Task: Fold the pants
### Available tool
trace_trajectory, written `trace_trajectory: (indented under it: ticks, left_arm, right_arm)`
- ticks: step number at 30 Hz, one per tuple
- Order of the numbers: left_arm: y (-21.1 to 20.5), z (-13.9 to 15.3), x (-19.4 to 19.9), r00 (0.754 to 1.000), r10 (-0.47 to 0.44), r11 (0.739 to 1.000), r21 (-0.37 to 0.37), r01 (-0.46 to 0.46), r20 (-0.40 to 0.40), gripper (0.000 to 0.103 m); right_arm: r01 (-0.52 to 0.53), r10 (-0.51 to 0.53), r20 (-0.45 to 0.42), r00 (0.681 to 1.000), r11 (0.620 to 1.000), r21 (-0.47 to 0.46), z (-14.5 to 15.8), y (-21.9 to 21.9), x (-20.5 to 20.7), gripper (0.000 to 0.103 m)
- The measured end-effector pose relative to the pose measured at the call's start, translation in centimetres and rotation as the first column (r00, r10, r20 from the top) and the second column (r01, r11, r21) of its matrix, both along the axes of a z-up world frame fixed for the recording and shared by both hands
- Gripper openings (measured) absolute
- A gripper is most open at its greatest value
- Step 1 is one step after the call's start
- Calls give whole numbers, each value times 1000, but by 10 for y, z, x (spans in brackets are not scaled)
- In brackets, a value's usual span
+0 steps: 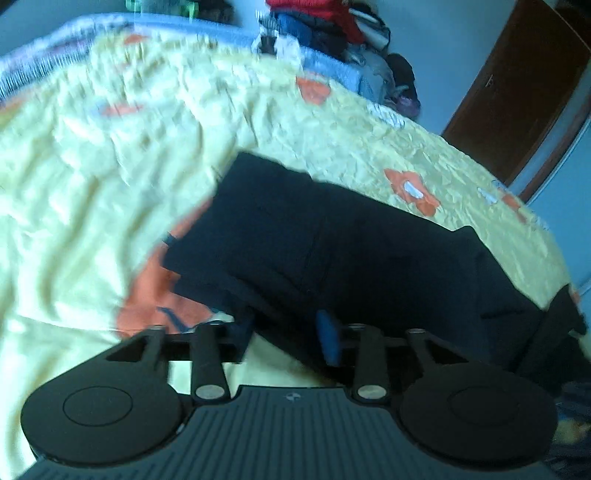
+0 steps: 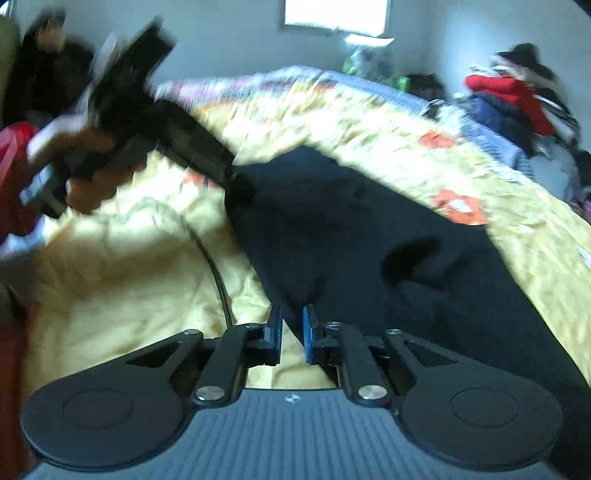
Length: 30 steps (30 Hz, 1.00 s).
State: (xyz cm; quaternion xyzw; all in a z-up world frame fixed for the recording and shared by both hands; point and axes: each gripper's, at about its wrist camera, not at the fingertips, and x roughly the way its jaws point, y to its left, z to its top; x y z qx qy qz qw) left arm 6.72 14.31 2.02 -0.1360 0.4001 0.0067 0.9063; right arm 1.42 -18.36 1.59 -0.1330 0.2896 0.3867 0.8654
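Note:
Dark pants (image 1: 351,251) lie folded in a thick bundle on a yellow flowered bedspread (image 1: 110,166). My left gripper (image 1: 286,332) hangs over the bundle's near edge, open about halfway. Its blue pad (image 1: 327,336) stands clear of the cloth. In the right wrist view the pants (image 2: 332,229) stretch away from my right gripper (image 2: 292,332). Its jaws are a narrow slit apart, with only the bedspread (image 2: 129,277) showing in the gap. In the same view the left gripper (image 2: 240,188) appears blurred, held by a hand (image 2: 88,144), with its tips at the pants' far left edge.
A heap of red, blue and dark clothes (image 1: 325,33) (image 2: 517,99) sits beyond the bed's far side. A brown door (image 1: 517,92) stands at the right. A thin dark cable (image 2: 221,280) runs over the bedspread left of the pants. A bright window (image 2: 336,14) is behind.

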Motion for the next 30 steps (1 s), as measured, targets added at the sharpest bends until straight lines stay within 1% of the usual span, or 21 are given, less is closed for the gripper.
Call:
trace_trajectory:
  ticks: [2, 4, 5, 6, 7, 8, 9, 10, 11, 12, 13, 15, 16, 17, 18, 20, 23, 24, 25, 26, 30]
  left_arm:
    - [-7, 15, -13, 999, -4, 998, 64, 1, 52, 56]
    - [-18, 29, -19, 995, -49, 994, 99, 41, 85, 56]
    - [-25, 35, -21, 992, -73, 993, 100, 63, 101, 59]
    - [-33, 39, -20, 988, -103, 991, 92, 92, 118, 65]
    - [-42, 42, -18, 982, -139, 988, 81, 129, 132, 69]
    - [-52, 43, -14, 976, -171, 984, 71, 162, 137, 72]
    - [-63, 42, -9, 971, -197, 980, 61, 191, 133, 72]
    - [-75, 41, -3, 966, -223, 975, 52, 218, 128, 72]
    - [-87, 39, 1, 958, -255, 967, 46, 251, 131, 72]
    - [-101, 37, 5, 947, -289, 957, 46, 285, 140, 72]
    - [-114, 34, 8, 940, -309, 951, 55, 305, 144, 72]
    - [-137, 26, 12, 925, -347, 938, 76, 339, 153, 72]
    - [-147, 20, 14, 919, -363, 932, 91, 352, 156, 73]
    - [-156, 15, 17, 917, -369, 928, 109, 355, 149, 73]
    - [-166, 8, 19, 917, -373, 926, 125, 357, 144, 73]
    - [-176, -2, 21, 911, -387, 920, 133, 369, 142, 73]
    - [-187, -15, 20, 912, -385, 919, 148, 366, 137, 73]
    - [-187, -18, 20, 917, -377, 921, 151, 358, 130, 73]
    - [-188, -20, 20, 922, -368, 925, 151, 350, 119, 73]
    - [-187, -24, 21, 925, -362, 927, 146, 345, 112, 73]
    - [-185, -26, 25, 931, -347, 933, 141, 331, 111, 74]
  right_arm:
    - [83, -80, -31, 996, 991, 108, 9, -40, -14, 16]
    - [222, -216, -56, 975, 958, 183, 13, -89, -30, 22]
    - [305, -298, -65, 952, 931, 202, 12, -113, -38, 25]
    - [402, -395, -78, 915, 890, 214, 9, -140, -45, 27]
    - [514, -506, -99, 857, 829, 218, 6, -169, -52, 28]
    - [633, -621, -127, 773, 744, 214, 3, -198, -59, 28]
    - [718, -705, -148, 694, 662, 214, 0, -222, -65, 28]
    - [797, -781, -176, 599, 558, 231, -3, -250, -74, 28]
    - [849, -827, -223, 517, 460, 261, -7, -275, -85, 28]
    - [889, -854, -291, 432, 348, 299, -13, -301, -98, 31]
    - [906, -861, -341, 378, 269, 327, -19, -318, -109, 35]
    - [927, -859, -427, 284, 133, 350, -32, -344, -128, 64]
    - [935, -856, -458, 241, 78, 346, -40, -351, -136, 68]
    - [934, -845, -484, 227, 48, 355, -47, -357, -140, 66]
    - [919, -831, -503, 238, 26, 393, -53, -362, -143, 66]
    - [892, -807, -543, 234, -45, 450, -60, -371, -142, 66]
    - [875, -820, -535, 201, -95, 474, -64, -383, -128, 65]
    - [877, -830, -525, 188, -100, 471, -65, -383, -124, 57]
    - [883, -847, -504, 170, -97, 460, -64, -384, -120, 44]
    - [892, -865, -479, 145, -95, 442, -64, -385, -117, 5]
    - [896, -911, -404, 86, -107, 432, -63, -384, -121, 3]
